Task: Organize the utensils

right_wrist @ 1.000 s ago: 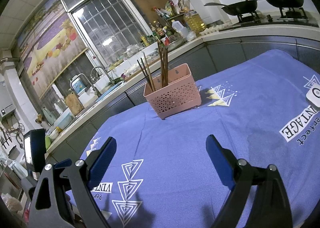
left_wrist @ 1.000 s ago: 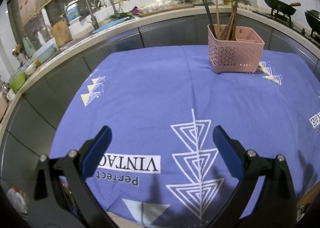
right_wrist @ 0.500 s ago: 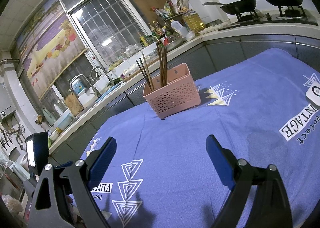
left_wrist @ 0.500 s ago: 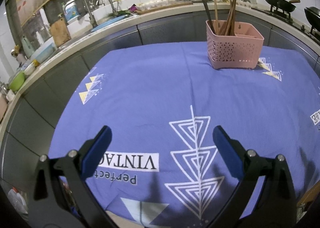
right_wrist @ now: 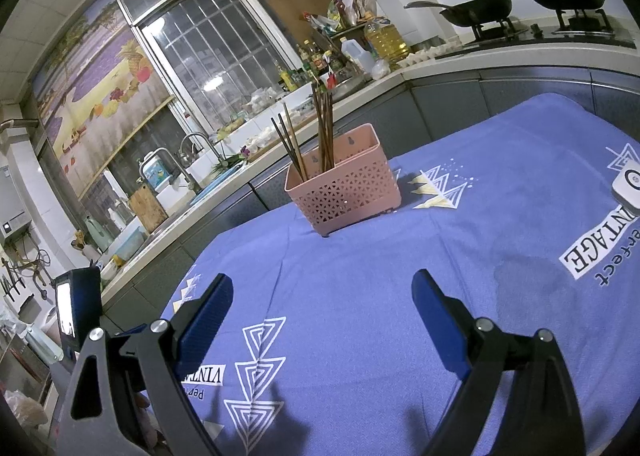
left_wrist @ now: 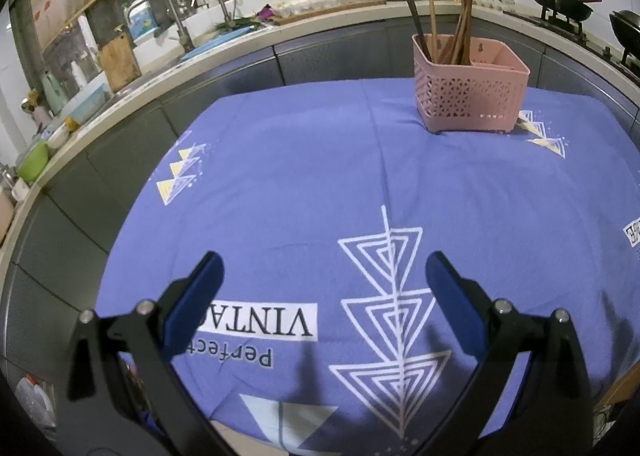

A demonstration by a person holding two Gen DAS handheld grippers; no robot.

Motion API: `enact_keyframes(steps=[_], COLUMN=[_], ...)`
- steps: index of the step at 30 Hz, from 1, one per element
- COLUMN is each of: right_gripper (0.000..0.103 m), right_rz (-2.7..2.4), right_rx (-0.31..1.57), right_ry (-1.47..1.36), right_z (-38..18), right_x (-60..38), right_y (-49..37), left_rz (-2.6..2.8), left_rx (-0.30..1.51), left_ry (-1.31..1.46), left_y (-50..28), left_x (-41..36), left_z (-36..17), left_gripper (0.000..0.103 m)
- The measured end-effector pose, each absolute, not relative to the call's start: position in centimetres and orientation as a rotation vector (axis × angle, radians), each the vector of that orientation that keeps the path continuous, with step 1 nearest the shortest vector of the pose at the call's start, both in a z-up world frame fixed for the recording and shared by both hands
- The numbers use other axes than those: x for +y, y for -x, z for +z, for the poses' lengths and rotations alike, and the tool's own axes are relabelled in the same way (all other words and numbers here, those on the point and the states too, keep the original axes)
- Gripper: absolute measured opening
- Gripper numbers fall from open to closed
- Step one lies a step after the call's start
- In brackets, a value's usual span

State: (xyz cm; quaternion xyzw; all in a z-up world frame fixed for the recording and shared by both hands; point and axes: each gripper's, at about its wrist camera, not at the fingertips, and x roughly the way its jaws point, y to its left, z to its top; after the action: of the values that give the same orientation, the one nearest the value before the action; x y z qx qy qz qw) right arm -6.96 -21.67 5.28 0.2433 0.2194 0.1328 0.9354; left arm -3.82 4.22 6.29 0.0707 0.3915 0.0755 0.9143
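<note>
honestly it looked about done: the wooden chopsticks stood upright in one end compartment of the pink plastic lattice basket, far across the blue printed cloth on the counter. left gripper and right gripper both hung spread wide, holding nothing. i saw no loose utensils, so the next move probably just called for a check. a small white round-cornered gadget sat off right.

The pink basket of chopsticks sits slightly nearer and lower in the left wrist view than a second ago — the left gripper has eased forward over the blue tablecloth. In the right wrist view, the scene barely shifts.
</note>
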Motion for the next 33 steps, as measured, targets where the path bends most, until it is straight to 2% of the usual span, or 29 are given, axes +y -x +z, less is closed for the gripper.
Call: enact_keyframes(steps=[17, 33], right_gripper=[0.09, 0.09], right_rz=[0.271, 0.275], right_rx=[0.449, 0.446], right_ry=[-0.5, -0.495], right_z=[5.3, 5.0], right_x=[-21.7, -21.4], right_y=[7.0, 7.2], left_rz=[0.162, 0.226], left_rx=[0.824, 0.772], left_ry=[-0.15, -0.156], left_y=[3.6, 4.0], left_x=[4.5, 5.2], left_z=[5.4, 6.7], left_gripper=[0.097, 0.097])
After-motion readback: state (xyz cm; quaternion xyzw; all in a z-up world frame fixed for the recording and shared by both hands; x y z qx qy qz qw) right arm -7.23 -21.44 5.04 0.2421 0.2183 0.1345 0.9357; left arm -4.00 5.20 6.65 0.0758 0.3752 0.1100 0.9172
